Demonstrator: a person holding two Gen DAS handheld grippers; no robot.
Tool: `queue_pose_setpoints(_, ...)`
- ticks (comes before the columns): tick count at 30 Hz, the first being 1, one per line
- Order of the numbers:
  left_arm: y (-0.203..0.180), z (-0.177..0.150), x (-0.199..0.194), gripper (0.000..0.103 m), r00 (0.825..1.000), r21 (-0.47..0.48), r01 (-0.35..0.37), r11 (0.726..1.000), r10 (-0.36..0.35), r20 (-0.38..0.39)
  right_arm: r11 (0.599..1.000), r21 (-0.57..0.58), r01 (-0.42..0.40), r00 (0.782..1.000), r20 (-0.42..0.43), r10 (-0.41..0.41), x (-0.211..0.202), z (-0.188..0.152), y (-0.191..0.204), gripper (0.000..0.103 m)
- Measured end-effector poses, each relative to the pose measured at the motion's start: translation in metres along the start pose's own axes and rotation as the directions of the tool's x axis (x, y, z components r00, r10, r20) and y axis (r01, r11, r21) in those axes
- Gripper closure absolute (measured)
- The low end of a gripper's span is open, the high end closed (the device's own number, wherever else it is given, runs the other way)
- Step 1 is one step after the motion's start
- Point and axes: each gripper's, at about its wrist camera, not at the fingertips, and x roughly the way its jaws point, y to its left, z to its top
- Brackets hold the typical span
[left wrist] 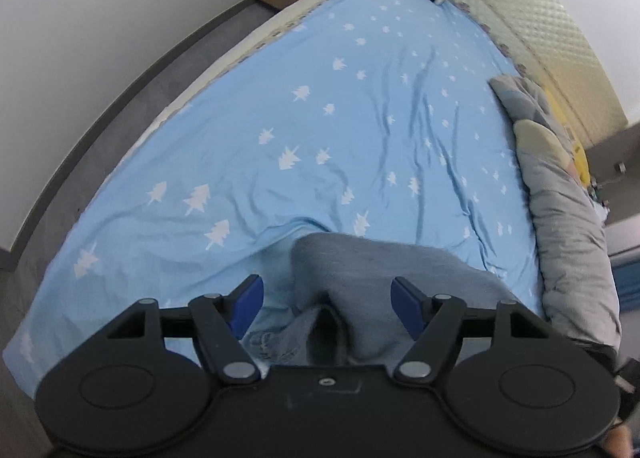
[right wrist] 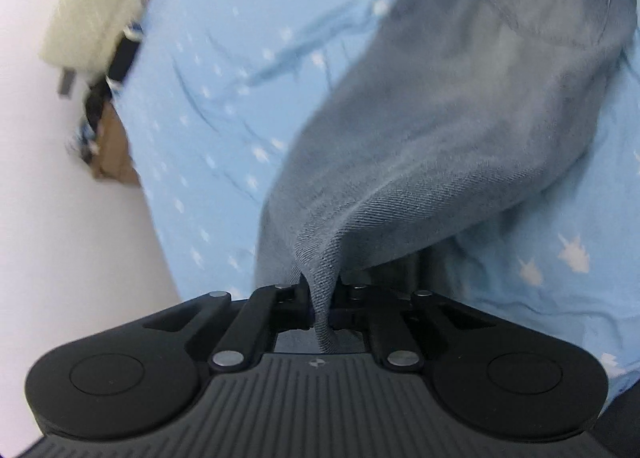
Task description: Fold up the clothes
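The right gripper (right wrist: 320, 298) is pinching the grey garment (right wrist: 460, 117) over the near bed sheet (left wrist: 280, 117); the left gripper (left wrist: 326, 294), jaws spread, should be clamping its edge before lifting evenly.

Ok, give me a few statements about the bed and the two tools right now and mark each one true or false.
1. The right tool is clamped on the grey-blue garment. True.
2. The left tool is shut tight on cloth. False: its pads stand apart, with the garment lying between them.
3. The bed sheet is light blue with white tree shapes. True.
4. The sheet is plain red. False: it is patterned light blue.
5. A grey quilt lies bunched along one edge of the bed. True.
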Motion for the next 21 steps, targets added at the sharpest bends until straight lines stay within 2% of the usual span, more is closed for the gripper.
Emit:
queue_pose_setpoints(5, -0.009, 0.0, 0.009, 0.035, 1.0, -0.041, -0.007, 0.999, 0.007, 0.002, 0.989, 0.117, -0.09, 0.994, 0.072, 0.082, -0.024, 0.055, -0.013, 0.097)
queue_pose_setpoints(10, -0.028, -0.01, 0.021, 0.035, 1.0, -0.065, -0.017, 0.998, 0.017, -0.001, 0.979, 0.16, -0.123, 0.984, 0.145, 0.1, -0.038, 0.119, -0.026, 0.097)
queue_pose_setpoints(15, -0.053, -0.025, 0.046, 0.035, 0.999, -0.099, -0.027, 0.995, 0.023, -0.038, 0.973, 0.21, -0.094, 0.981, 0.184, 0.055, -0.048, 0.169, -0.06, 0.097)
queue_pose_setpoints(21, -0.081, -0.042, 0.093, 0.035, 0.995, -0.137, -0.021, 0.99, 0.007, -0.104, 0.948, 0.318, -0.031, 0.984, 0.178, -0.028, -0.045, 0.197, -0.111, 0.097)
